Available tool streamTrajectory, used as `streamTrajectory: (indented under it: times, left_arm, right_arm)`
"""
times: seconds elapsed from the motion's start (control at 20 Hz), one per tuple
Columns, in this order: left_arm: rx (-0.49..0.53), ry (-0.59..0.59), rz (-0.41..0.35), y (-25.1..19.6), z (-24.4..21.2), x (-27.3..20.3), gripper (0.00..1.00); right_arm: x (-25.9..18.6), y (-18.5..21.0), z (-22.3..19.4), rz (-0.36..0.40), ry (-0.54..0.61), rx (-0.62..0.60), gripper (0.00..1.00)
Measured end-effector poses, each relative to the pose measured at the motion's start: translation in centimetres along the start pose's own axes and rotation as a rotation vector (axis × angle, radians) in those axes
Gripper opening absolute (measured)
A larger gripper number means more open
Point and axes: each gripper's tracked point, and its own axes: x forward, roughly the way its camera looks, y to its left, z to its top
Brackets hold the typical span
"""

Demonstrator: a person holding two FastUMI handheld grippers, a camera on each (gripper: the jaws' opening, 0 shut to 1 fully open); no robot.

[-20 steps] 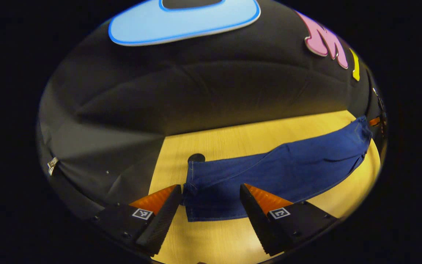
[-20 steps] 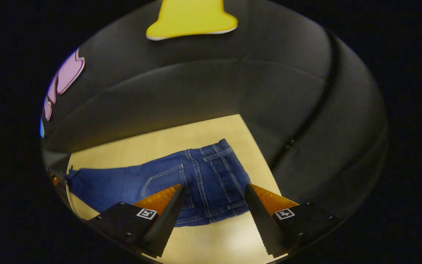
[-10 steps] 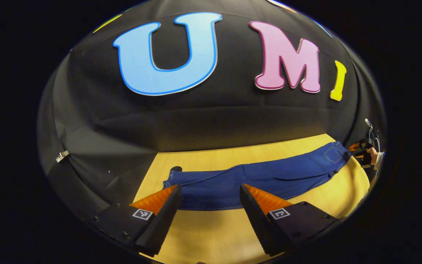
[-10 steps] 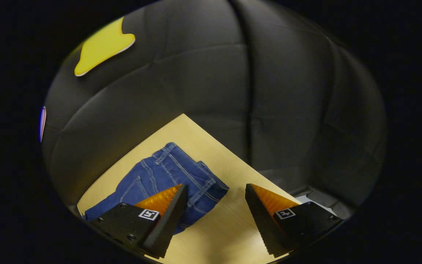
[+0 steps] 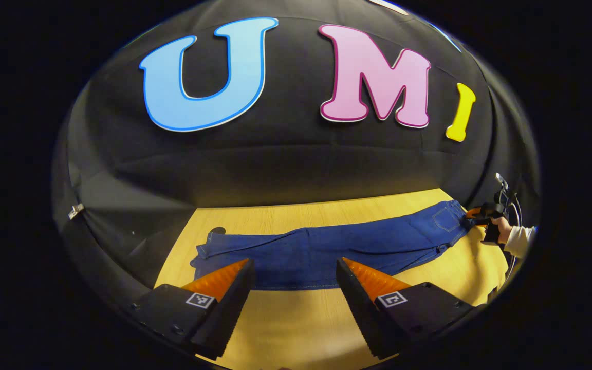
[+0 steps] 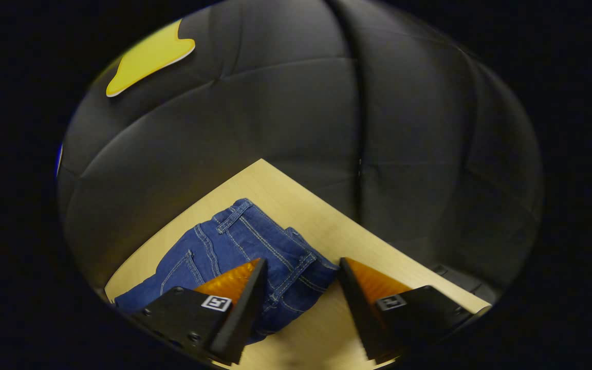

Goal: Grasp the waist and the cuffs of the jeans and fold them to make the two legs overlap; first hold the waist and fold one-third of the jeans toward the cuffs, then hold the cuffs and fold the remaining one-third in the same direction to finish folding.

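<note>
Dark blue jeans lie stretched across the wooden table, legs overlapped, cuffs at the left and waist at the far right. My left gripper hovers open in front of the leg's near edge, holding nothing. In the left gripper view the other gripper, held by a hand, sits at the waist end. In the right gripper view the waist of the jeans with its stitched seams lies just ahead. My right gripper stands open, the waistband corner between its fingers without being pressed.
The black cloth wall closes the table's far side and both ends. A small dark round spot marks the table near the cuffs. A sleeved hand shows at the right edge. Bare wood lies beyond the waistband.
My left gripper pulled back from the cuffs and swung right, so the whole length of the jeans shows. My right gripper turned and closed in on the waistband corner.
</note>
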Motion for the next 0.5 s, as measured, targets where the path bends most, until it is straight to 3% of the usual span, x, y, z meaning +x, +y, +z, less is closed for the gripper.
streamTrajectory:
  times: [0.1,0.15,0.2,0.25,0.4,0.5]
  left_arm:
    - [-0.021,0.005,0.007,0.2,-0.4,0.2,0.99]
    - [-0.031,0.008,0.012,0.1,-0.6,0.2,0.99]
    - [-0.042,0.014,0.015,0.1,-0.8,0.2,0.99]
    - [-0.052,0.021,0.017,0.1,-1.3,0.3,0.99]
    - [-0.067,0.035,0.020,0.2,-2.2,0.1,0.99]
    - [-0.064,0.043,0.021,0.4,-2.9,0.1,0.99]
  right_arm:
    - [0.5,0.4,0.1,-0.009,-0.019,-0.007,0.61]
    - [0.5,1.1,-0.1,0.014,-0.015,-0.002,0.60]
    - [0.3,1.1,0.1,0.007,-0.029,-0.010,0.44]
    - [0.6,1.2,0.2,0.001,-0.048,-0.026,0.22]
    - [0.4,1.6,0.3,0.013,-0.081,-0.088,0.08]
    - [-0.2,1.7,0.7,0.037,-0.075,-0.086,0.07]
